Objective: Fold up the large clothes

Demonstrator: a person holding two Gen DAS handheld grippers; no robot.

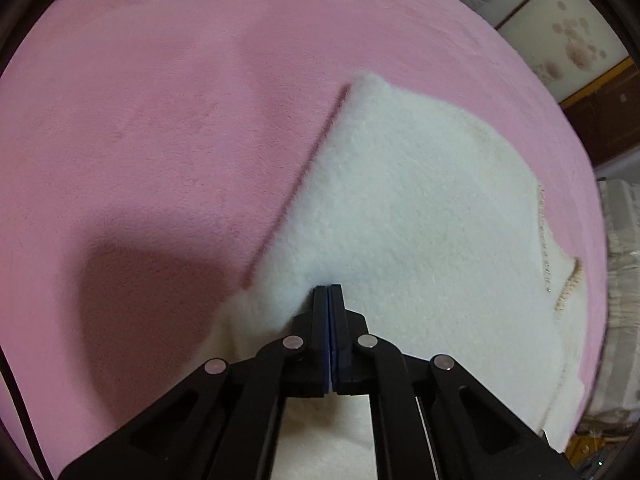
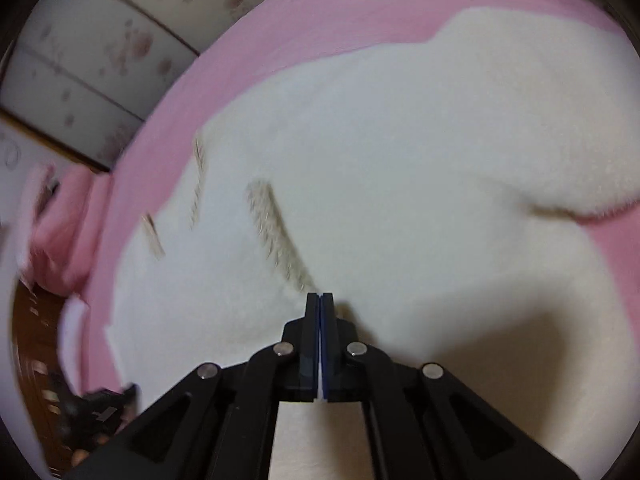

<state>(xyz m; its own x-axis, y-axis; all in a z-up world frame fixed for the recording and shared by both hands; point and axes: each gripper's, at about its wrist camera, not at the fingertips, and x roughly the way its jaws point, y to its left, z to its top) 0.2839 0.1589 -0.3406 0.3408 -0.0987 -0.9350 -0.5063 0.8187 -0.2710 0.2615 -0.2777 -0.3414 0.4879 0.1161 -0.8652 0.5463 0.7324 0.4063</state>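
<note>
A white fleece garment (image 1: 420,208) lies spread on a pink blanket (image 1: 160,100). Its left side forms a straight edge, and beaded trim (image 1: 544,240) shows at the right. My left gripper (image 1: 328,287) is shut, its blue pads meeting, with the tips at the fleece just inside that straight edge. I see no cloth between the pads. In the right wrist view the garment (image 2: 400,140) fills most of the frame, with strips of beaded trim (image 2: 276,232) on it. My right gripper (image 2: 320,294) is shut too, tips at the near end of a trim strip, nothing visibly pinched.
The pink blanket (image 2: 280,28) covers a bed reaching past the garment on all sides. Floral sliding panels (image 2: 100,52) stand behind it. A pink bundle (image 2: 68,224) sits off the bed's left edge, and whitish bedding (image 1: 620,280) lies by its right edge.
</note>
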